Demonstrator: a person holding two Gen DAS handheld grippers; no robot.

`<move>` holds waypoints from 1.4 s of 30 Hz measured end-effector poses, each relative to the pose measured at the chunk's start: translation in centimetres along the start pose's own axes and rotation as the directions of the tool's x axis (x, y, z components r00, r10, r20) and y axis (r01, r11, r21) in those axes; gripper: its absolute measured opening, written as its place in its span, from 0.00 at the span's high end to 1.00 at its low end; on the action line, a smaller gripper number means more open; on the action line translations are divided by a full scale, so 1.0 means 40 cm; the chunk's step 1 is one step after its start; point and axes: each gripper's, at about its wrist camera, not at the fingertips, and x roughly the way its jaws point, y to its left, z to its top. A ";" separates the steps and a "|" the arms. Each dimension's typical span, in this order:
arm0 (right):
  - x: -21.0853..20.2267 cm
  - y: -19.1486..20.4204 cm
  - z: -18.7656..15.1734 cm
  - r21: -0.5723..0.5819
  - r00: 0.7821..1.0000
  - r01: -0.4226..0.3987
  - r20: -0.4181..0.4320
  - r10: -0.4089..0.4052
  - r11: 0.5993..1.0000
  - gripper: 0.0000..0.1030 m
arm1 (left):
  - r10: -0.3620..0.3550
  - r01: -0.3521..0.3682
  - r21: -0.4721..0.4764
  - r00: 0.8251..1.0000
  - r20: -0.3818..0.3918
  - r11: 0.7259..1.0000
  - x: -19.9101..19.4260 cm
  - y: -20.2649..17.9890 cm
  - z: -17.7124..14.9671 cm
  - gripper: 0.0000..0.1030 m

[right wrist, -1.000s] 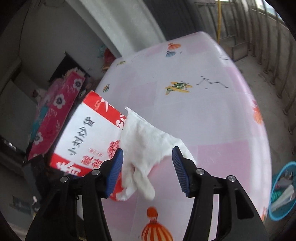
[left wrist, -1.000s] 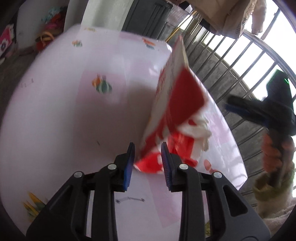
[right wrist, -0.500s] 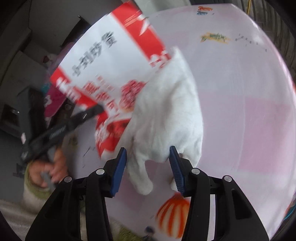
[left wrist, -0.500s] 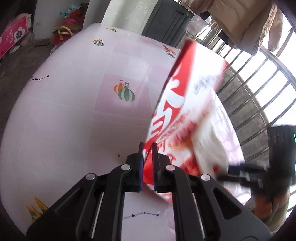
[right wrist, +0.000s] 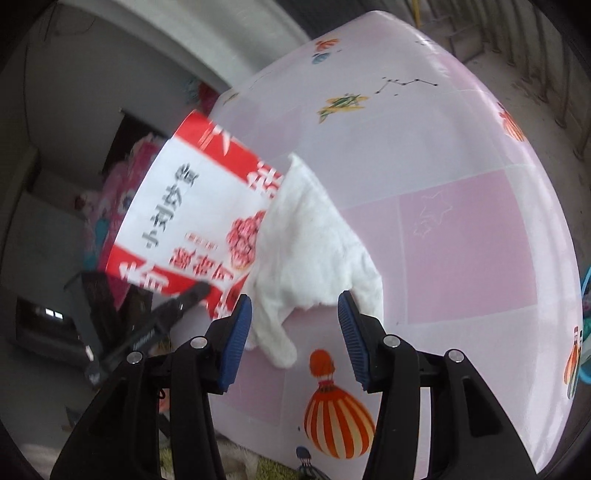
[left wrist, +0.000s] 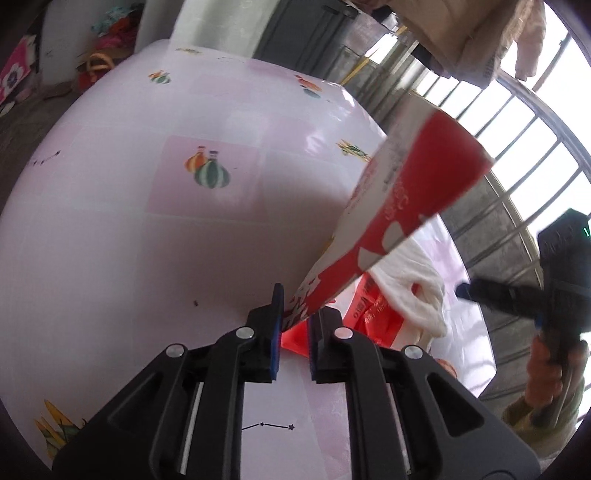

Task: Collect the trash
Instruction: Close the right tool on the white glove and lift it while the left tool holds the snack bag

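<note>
A red and white snack bag [left wrist: 399, 206] stands tilted above the pink table, and my left gripper [left wrist: 293, 317] is shut on its lower corner. Under it lies a crumpled red plastic bag [left wrist: 369, 310]. A white cloth glove [left wrist: 410, 288] rests on the table against the bag. In the right wrist view my right gripper [right wrist: 295, 317] is open, its blue pads on either side of the glove [right wrist: 314, 251] without pressing it. The snack bag [right wrist: 192, 206] shows to the left there, with the left gripper's fingertips [right wrist: 199, 288] on its bottom edge.
The table [left wrist: 147, 258] has a glossy pink cloth printed with balloons. A metal railing [left wrist: 517, 147] runs along its right side, with clothes [left wrist: 461, 33] hanging above. A hand [left wrist: 546, 362] holds the right gripper. A blue basket [right wrist: 585, 332] sits on the floor.
My left gripper has shut on the snack bag's corner and raised it to a tilt. My right gripper has moved in over the white glove, which now lies between its pads.
</note>
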 end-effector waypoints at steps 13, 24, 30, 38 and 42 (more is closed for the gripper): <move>0.099 -0.047 0.099 0.048 0.999 0.036 -0.015 -0.036 0.998 0.47 | 0.061 -0.063 0.051 0.998 0.030 0.997 0.012 -0.029 -0.024 0.85; 0.139 -0.010 0.099 -0.010 0.996 0.081 0.033 -0.081 0.997 0.65 | 0.133 -0.135 0.086 0.991 0.031 0.987 0.028 -0.052 -0.031 0.92; 0.108 -0.007 0.092 0.048 0.991 0.073 0.113 -0.079 0.996 0.77 | 0.082 -0.087 0.096 0.995 0.055 0.992 0.006 -0.065 -0.030 0.98; 0.049 -0.026 0.080 0.090 0.982 0.030 0.181 -0.046 0.996 0.81 | 0.006 -0.023 0.115 0.990 0.143 0.993 -0.061 -0.106 -0.032 1.00; 0.030 -0.073 0.080 0.162 0.978 -0.031 0.207 -0.003 0.986 0.82 | 0.003 -0.023 0.124 0.988 0.152 0.992 -0.072 -0.118 -0.017 1.00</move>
